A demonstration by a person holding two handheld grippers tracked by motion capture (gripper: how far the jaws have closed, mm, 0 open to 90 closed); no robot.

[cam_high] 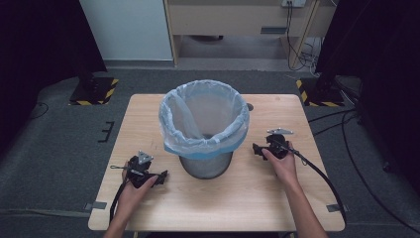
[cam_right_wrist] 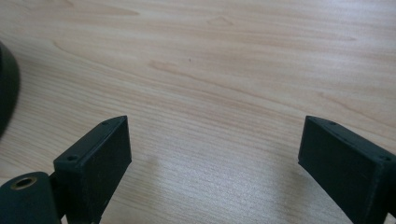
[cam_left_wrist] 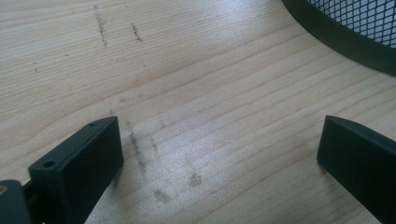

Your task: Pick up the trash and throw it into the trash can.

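Jaws on both sides stand wide apart, nothing between them, just bare wood grain under each. Left gripper (cam_high: 159,177) rests low on the tabletop (cam_high: 277,208) at the near-left of the bin (cam_high: 205,166), its mesh base just off to one side in the left gripper view (cam_left_wrist: 359,28). Right gripper (cam_high: 257,149) sits near the bin's right flank, dark base edge (cam_right_wrist: 7,88) at the frame border in the right gripper view. Looks like a flanking setup: one gripper each side, ready to work the liner bag (cam_high: 203,116) draped over the rim. Bag overhang hangs outside the mesh wall, so rim access is from above; tabletop around is otherwise free. Floor cables (cam_high: 341,124) are well apart.
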